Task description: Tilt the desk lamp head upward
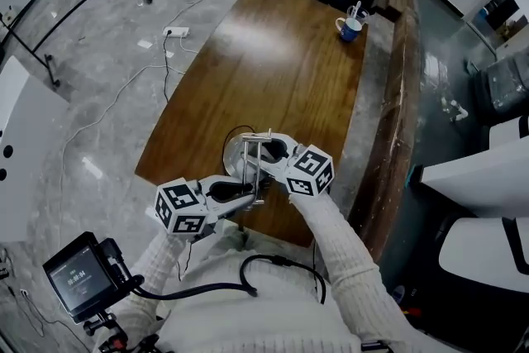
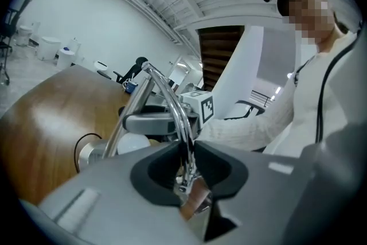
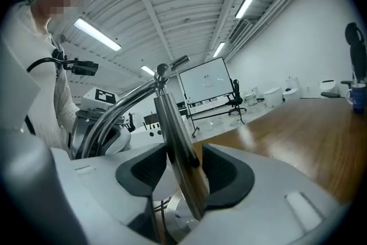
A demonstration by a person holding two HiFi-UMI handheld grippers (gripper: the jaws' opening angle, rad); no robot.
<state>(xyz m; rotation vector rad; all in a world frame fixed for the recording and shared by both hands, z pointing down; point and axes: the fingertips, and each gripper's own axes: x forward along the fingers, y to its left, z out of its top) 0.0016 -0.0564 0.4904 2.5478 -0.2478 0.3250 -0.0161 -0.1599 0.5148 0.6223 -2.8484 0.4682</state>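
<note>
Left gripper (image 2: 186, 168): jaws pinched onto the thin chrome lamp arm (image 2: 172, 103) low down, with a pad pressing each side. I judge this a bracing hold, so the stand stays put while the head is tipped.
Right gripper (image 3: 179, 172): jaws apart, straddling the broad tapering metal piece I take for the lamp head (image 3: 176, 146). A gap shows at one pad, so it isn't clamped, only placed to take the part that must swing up.
Desk lamp (image 1: 252, 161): stands at the near edge of the wooden desk (image 1: 273, 54), between both grippers. Its head faces down, so the tilt looks not yet done.
Left gripper view alone: shows the white bulb (image 2: 133, 143) under the head.
Right gripper view alone: shows the top joint (image 3: 162, 72).
Head view alone: shows the lamp's cord (image 1: 230, 133) and a far-off blue mug (image 1: 350, 29).
</note>
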